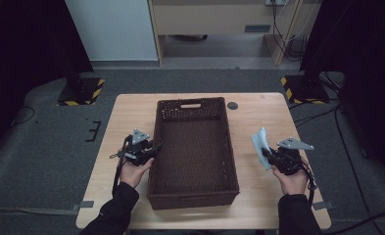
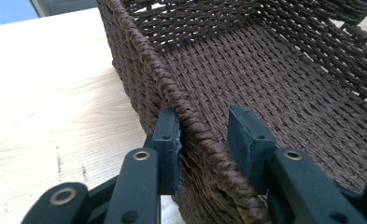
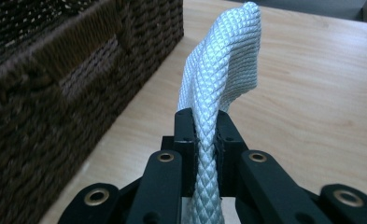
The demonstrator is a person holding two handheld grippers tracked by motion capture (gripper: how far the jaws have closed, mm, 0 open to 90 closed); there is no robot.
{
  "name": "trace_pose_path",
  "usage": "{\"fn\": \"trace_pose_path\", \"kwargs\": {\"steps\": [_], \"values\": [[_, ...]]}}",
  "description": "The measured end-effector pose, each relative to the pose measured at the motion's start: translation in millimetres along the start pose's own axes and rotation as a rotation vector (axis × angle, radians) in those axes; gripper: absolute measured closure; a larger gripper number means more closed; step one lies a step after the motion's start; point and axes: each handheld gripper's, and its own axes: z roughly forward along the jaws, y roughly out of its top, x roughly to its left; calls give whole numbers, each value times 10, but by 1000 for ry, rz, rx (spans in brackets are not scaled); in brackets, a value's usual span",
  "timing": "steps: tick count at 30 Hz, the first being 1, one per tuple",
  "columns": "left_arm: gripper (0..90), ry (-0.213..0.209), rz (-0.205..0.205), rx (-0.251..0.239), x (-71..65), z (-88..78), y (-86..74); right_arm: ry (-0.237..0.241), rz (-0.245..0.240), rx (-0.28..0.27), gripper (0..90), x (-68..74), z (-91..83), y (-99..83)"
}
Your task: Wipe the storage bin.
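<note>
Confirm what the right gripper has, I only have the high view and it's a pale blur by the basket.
Observer: The right gripper is shut on a white cloth with a diamond-textured weave. The cloth stands up from between the jaws and droops at its top.
Operator: Touching the basket?
Observer: No. In the right gripper view the cloth is apart from the brown woven basket, with bare table around it.
Operator: And the left one, is it gripping the rim?
Observer: The left gripper straddles the basket's long side rim, one jaw outside, one inside. The outer pad touches the rim; a gap shows at the inner pad, so not clamped.
</note>
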Motion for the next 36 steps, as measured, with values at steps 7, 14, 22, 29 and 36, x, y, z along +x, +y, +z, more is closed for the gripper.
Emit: {"fn": "trace_pose_path", "kwargs": {"steps": [7,14,22,29,36], "values": [[640,-5,10,-2,-34,11,2,-9,-7,-6,829,-22,117,139],[636,-6,27,1,-33,8,2,-12,-7,-44,830,-25,191,308],[638,-8,20,1,-32,10,3,10,20,-81,831,10,337,482],[641,-15,25,5,-56,20,14,15,-6,-85,833,66,439,635],[640,-19,42,12,-70,33,32,5,-25,-74,837,66,541,774]]}}
